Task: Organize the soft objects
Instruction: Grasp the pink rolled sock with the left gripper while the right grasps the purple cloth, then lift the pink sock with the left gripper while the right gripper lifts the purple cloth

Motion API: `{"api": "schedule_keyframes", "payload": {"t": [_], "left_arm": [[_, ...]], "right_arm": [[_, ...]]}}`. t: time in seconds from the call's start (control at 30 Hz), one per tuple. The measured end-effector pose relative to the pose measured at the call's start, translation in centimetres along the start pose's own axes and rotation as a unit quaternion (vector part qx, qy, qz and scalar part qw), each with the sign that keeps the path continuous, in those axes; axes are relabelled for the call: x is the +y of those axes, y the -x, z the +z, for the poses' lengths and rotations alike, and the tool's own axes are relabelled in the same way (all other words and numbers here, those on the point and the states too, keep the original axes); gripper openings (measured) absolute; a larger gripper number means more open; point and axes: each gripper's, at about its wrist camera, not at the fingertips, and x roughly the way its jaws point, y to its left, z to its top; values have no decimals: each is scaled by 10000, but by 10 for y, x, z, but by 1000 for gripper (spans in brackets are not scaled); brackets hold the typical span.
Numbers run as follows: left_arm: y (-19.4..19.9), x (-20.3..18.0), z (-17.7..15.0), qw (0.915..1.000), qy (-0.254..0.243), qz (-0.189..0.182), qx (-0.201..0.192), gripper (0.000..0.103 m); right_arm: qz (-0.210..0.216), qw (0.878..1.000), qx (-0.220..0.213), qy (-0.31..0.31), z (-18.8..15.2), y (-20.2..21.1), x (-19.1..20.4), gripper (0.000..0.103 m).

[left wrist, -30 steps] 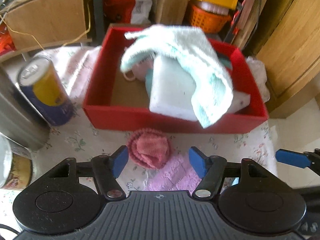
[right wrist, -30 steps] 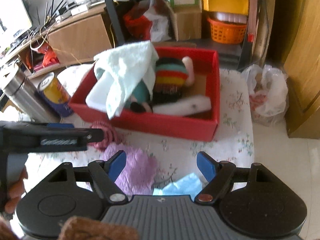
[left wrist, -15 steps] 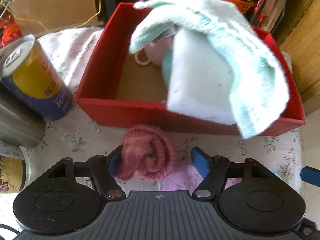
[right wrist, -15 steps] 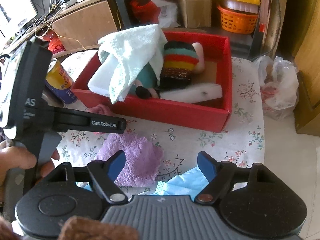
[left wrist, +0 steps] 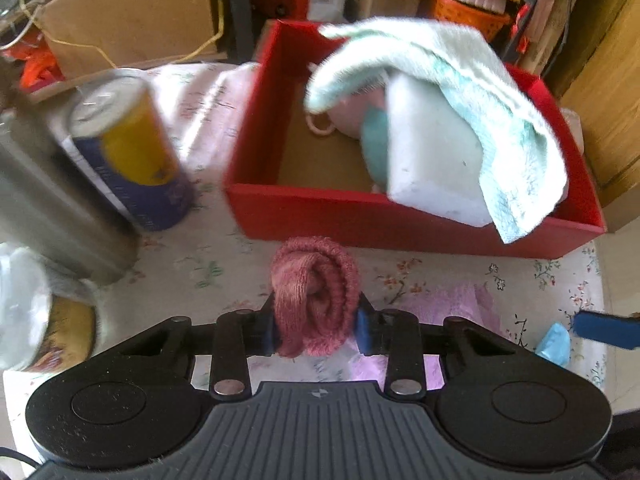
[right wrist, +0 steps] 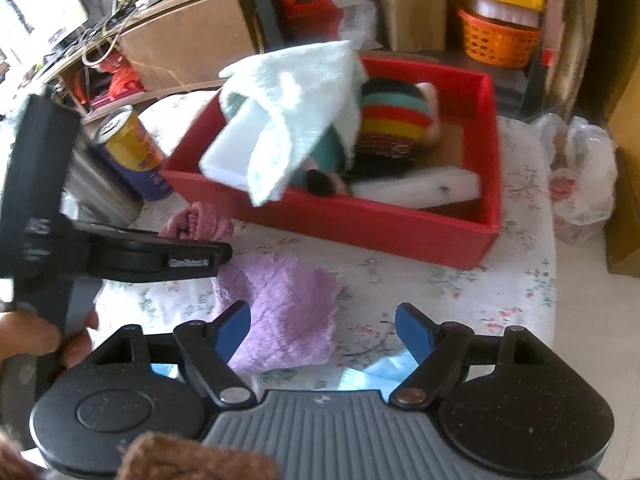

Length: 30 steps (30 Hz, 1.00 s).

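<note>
left gripper (left wrist: 316, 330) has its jaws closing on a rolled pink knit sock (left wrist: 314, 300), blue pads squeezed against both sides of the roll, which sits on the floral tablecloth (left wrist: 192, 264) just in front of the red box (left wrist: 360, 216). right gripper (right wrist: 322, 328) is spread wide with nothing between the pads, hovering over a crumpled lilac cloth (right wrist: 284, 308) that lies on the table near the box's front wall; a light blue face mask (right wrist: 384, 368) lies partly under the right-side finger. red box holds a white foam block (left wrist: 432, 160) tilted against the front wall, a pale mint towel (left wrist: 460, 92) draped over it and hanging past the rim, a teal soft item under it, a striped knit plush (right wrist: 394, 120) and a second white foam piece (right wrist: 420, 190) lying flat. left of the box a yellow and blue can (left wrist: 132, 148) stands beside a steel flask (left wrist: 48, 208). a person's hand (right wrist: 44, 340) grips the left gripper's handle in the right wrist view. both views slightly motion-blurred.
</note>
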Motion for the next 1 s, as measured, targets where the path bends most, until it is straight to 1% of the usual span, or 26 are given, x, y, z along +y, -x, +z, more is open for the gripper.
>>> {"api": "schedule_keyframes", "payload": {"t": [0.07,0.17,0.33,0.5,0.6,0.67,0.77,0.83,0.9,0.97,1.0], "left_arm": [[8,12,-1,9998,162,-75,-43,36],[20,30,-6,9987,424,-285,-61,36],[35,43,-12,9982,432,-392,-159,36],[30,42,-10,9988,283,-361,-147,36],[32,43,-11,9989,249,-352,-167,36],[32,43,-11,9988,237,-380,-191,37],[33,42,-12,9987,194,-419,-192,38],[33,40,-13,9990,133,-394,-181,38],[33,39,-13,9990,114,-385,-174,38],[34,38,-12,9989,116,-414,-188,38],[36,36,-11,9988,112,-426,-210,38]], "right_arm": [[34,9999,114,52,-1,-9,7,52],[93,9994,323,29,-2,-24,14,52],[300,9983,499,-50,1,-45,27,52],[102,9977,665,41,2,-67,37,52],[-29,9973,681,270,-3,-75,41,52],[-141,9972,578,451,-8,-75,43,47],[-195,9976,499,446,-10,-72,37,26],[-209,9975,476,472,-11,-70,31,17],[-110,9980,478,398,-12,-67,26,10],[44,9986,461,250,-11,-61,19,0],[135,9988,434,157,-10,-58,15,0]]}}
